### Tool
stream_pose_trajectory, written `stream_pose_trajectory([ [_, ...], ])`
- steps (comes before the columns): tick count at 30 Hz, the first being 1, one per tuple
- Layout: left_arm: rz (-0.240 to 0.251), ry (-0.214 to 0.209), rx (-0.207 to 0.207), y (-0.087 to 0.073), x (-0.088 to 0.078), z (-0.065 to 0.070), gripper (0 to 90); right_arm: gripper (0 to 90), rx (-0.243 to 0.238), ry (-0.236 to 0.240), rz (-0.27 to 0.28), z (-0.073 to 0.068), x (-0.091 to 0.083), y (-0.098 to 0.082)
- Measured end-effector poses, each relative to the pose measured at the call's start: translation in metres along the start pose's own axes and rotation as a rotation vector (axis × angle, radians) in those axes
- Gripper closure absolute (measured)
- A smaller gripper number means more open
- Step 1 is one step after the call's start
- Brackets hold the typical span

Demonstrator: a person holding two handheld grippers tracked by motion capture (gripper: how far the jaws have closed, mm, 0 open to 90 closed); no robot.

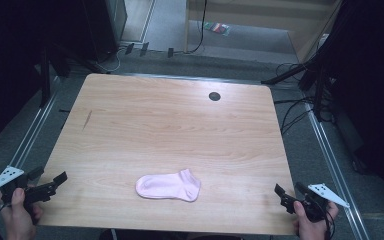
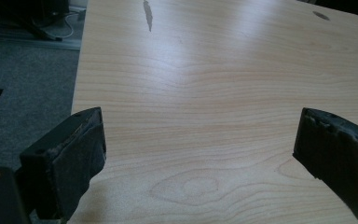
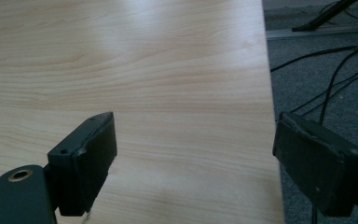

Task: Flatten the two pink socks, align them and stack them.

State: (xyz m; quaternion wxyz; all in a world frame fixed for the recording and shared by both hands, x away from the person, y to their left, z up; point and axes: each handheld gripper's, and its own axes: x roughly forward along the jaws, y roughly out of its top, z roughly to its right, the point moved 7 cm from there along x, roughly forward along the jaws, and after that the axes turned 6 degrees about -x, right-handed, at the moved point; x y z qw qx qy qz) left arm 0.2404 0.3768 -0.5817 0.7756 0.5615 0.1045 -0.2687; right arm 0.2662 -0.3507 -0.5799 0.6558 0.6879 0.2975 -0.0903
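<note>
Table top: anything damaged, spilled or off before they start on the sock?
One flaw: a dark streak mars the table near its far left edge, like a scuff or stain. The pink sock lies flat near the front edge, untouched. Both grippers, left and right, are open at the corners.

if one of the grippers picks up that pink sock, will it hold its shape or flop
The pink sock lies flat and limp on the table, so it will probably droop from wherever it is pinched. It looks thin and light, so a push would likely bunch it rather than slide it.
</note>
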Motion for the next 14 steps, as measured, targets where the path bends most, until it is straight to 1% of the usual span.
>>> stream_pose_trajectory([
  [1, -0.006, -0.003, 0.006, -0.0011, 0.0017, 0.0012, 2.5, 13.6, 0.01, -0.003, 0.001, 0.0023, -0.0006, -0.0014],
  [2, -0.006, 0.001, 0.011, -0.0014, 0.0028, 0.0015, 2.5, 13.7, 0.03, -0.003, 0.006, 0.0047, -0.0009, -0.0026],
  [3, -0.013, 0.008, 0.017, -0.0019, 0.0036, 0.0018, 2.4, 13.7, 0.035, 0.003, 0.01, 0.006, -0.0008, -0.0031],
  [5, -0.019, 0.016, 0.016, -0.0024, 0.0051, 0.0013, 2.5, 13.7, 0.062, 0.011, 0.018, 0.0084, -0.0008, -0.0033],
  [8, -0.023, 0.013, 0.004, -0.0027, 0.0056, 0.0, 2.5, 13.7, 0.092, 0.018, 0.029, 0.0106, -0.0013, -0.003],
  [10, -0.024, 0.011, -0.003, -0.0026, 0.006, -0.0007, 2.5, 13.7, 0.089, 0.018, 0.027, 0.0104, -0.0014, -0.0032],
  [14, -0.027, 0.015, -0.002, -0.0028, 0.007, -0.0007, 2.5, 13.7, 0.077, 0.017, 0.021, 0.0083, -0.0008, -0.0032],
])
